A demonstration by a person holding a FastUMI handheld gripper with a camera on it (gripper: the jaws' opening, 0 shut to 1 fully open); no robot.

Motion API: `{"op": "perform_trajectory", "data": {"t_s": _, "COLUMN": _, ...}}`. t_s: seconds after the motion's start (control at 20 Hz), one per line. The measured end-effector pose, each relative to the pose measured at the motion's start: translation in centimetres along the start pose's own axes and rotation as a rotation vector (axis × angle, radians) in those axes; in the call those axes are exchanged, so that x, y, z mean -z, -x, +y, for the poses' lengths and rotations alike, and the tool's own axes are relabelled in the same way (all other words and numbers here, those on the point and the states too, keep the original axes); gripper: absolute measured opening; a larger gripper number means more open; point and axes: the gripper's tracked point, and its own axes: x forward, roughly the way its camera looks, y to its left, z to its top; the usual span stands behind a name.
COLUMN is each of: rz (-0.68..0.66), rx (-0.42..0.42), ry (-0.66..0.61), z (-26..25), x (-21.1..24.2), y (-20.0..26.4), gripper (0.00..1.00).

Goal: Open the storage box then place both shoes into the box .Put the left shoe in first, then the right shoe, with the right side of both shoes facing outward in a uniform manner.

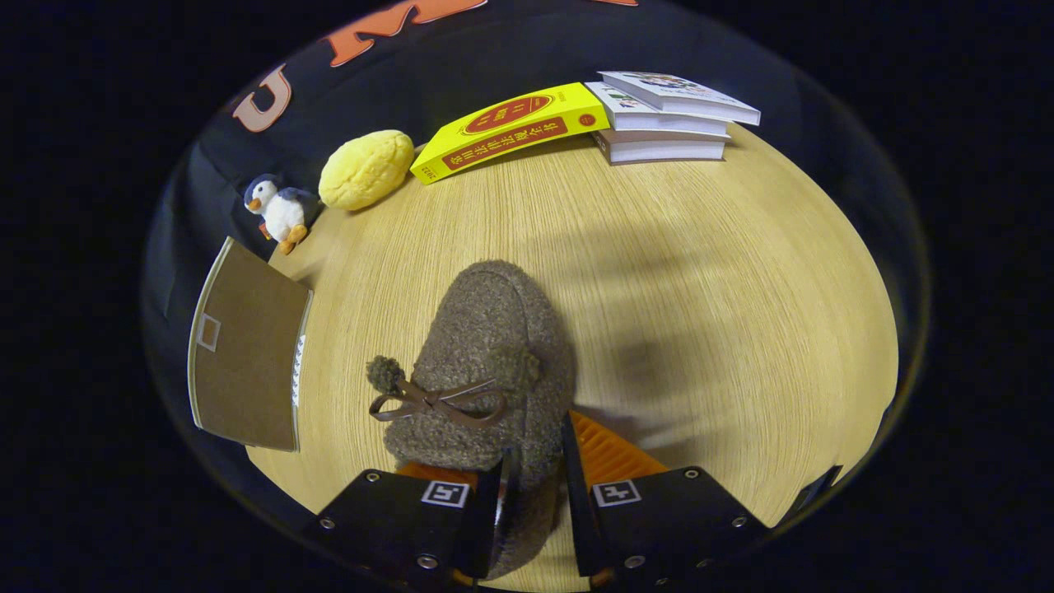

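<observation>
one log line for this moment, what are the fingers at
gripper: fingers shut on brown fuzzy shoe | shoe: toe points away, bow on top | storage box: beside the shoe | table: wood

Gripper [535, 486] clamped on shoe [486, 362], blocking the lower centre. Open table [741, 329] across the whole right half, free for passage. Clear lane up the middle beyond the shoe toe, toward the yellow book [510, 128]. Upper edge closed off by that book and stacked books [667, 115] at upper right. Upper left crowded by yellow plush [366, 169] and penguin [280, 210]. Left side barred by brown box [243, 346]; narrow gap between box and shoe.
</observation>
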Motion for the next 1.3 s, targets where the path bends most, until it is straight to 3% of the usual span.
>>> {"op": "perform_trajectory", "data": {"t_s": 0.05, "rz": 0.001, "rx": 0.009, "ry": -0.017, "z": -0.2, "x": -0.1, "y": 0.2, "gripper": 0.38}}
{"op": "perform_trajectory", "data": {"t_s": 0.2, "rz": -0.002, "rx": 0.047, "ry": -0.021, "z": -0.9, "x": -0.2, "y": 0.5, "gripper": 0.13}}
{"op": "perform_trajectory", "data": {"t_s": 0.3, "rz": 0.033, "rx": 0.069, "ry": -0.018, "z": -0.7, "x": 0.4, "y": 1.1, "gripper": 0.04}}
{"op": "perform_trajectory", "data": {"t_s": 0.65, "rz": -0.022, "rx": 0.009, "ry": -0.009, "z": 6.2, "x": -2.2, "y": 5.8, "gripper": 0.04}}
{"op": "perform_trajectory", "data": {"t_s": 1.3, "rz": -0.111, "rx": -0.158, "ry": 0.128, "z": 25.7, "x": -7.1, "y": 12.2, "gripper": 0.04}}
